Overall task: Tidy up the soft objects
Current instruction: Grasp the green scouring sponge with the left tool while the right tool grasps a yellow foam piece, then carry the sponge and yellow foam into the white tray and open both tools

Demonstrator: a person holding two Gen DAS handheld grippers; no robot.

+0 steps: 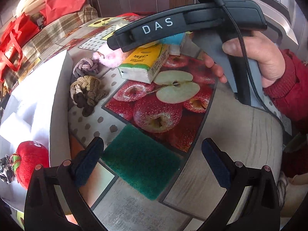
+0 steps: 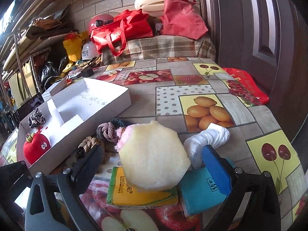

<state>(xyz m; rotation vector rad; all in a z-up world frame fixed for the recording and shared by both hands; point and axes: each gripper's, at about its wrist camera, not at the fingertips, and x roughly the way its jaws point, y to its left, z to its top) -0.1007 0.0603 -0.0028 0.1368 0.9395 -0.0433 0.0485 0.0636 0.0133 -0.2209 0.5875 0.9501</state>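
The fruit-printed tablecloth (image 1: 192, 100) is being looked down on steeply from close above in the left wrist view, with the green scouring pad (image 1: 142, 161) lying just ahead. The same tabletop is being viewed at a shallower angle from the right wrist, the brick wall and brown door being taken in beyond. The yellow tissue pack (image 1: 146, 65) (image 2: 138, 192), the white cardboard tray (image 1: 57, 104) (image 2: 107, 104) and the red plush apple (image 1: 28, 159) (image 2: 36, 148) are being shared by both views. The right-hand tool (image 1: 192, 17) itself is being caught from the left wrist.
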